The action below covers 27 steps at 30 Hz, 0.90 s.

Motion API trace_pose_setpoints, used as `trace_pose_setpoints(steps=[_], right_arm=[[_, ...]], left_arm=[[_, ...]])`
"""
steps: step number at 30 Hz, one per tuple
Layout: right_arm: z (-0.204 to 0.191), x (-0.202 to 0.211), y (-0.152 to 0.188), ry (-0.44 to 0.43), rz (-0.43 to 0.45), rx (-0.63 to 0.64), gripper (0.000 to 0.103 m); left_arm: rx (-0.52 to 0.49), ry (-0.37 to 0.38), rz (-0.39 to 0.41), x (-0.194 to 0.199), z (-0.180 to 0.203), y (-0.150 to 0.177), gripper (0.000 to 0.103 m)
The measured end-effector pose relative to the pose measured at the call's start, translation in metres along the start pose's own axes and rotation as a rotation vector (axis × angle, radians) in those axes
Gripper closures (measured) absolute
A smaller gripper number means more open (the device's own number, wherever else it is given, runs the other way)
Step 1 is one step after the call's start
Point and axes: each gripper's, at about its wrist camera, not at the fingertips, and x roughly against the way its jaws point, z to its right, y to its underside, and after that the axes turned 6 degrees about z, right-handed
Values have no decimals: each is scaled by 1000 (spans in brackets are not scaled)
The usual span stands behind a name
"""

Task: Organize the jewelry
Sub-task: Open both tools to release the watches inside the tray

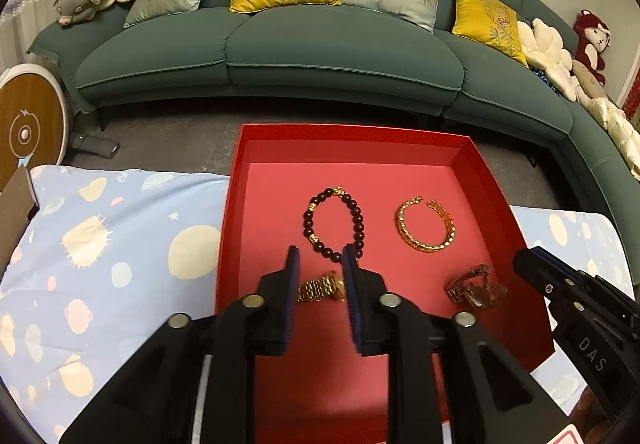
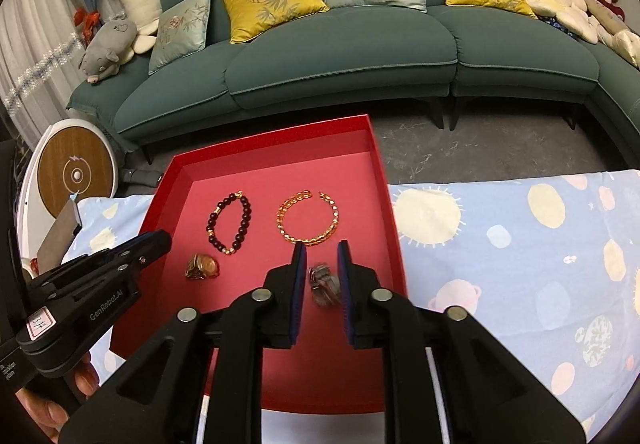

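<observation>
In the red tray (image 1: 496, 179), your left gripper (image 1: 320, 256) and right gripper (image 2: 322, 250) hang, jaws parted and gripping nothing, each straddling a watch: gold watch (image 1: 320, 290), darker watch (image 2: 322, 284).

One red tray (image 1: 496, 179); two bracelets (image 1: 334, 222) (image 1: 426, 230); two watches (image 1: 320, 290) (image 1: 476, 290).

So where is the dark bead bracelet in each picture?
Left wrist view: bead bracelet lies mid-picture in the red tray, just beyond the left tool's tips.
Right wrist view: it sits left of centre, in the tray's left half.
Shared landmark: the gold bracelet lies just to its right in both.
</observation>
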Motion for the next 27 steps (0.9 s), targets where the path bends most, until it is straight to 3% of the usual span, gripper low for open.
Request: trace_pose_setpoints(steps=[1,12,17,22,27], right_arm=[[1,1,0,0,0,0,86],[1,3,32,-5,-97,86,86],[0,10,51,25,-115,142,87],[-8,19,60,24,-140,156,86],[-12,31,69,38,-158,171,86]], left_arm=[[1,-11,8,1,-2,0,66],[-68,-52,-19,10,-17,24,66],[-130,-54,-37,14,-16,44,66],[-262,-81,-46,20,-3,67,66],[-230,-52,-54,29,-13,72,66]])
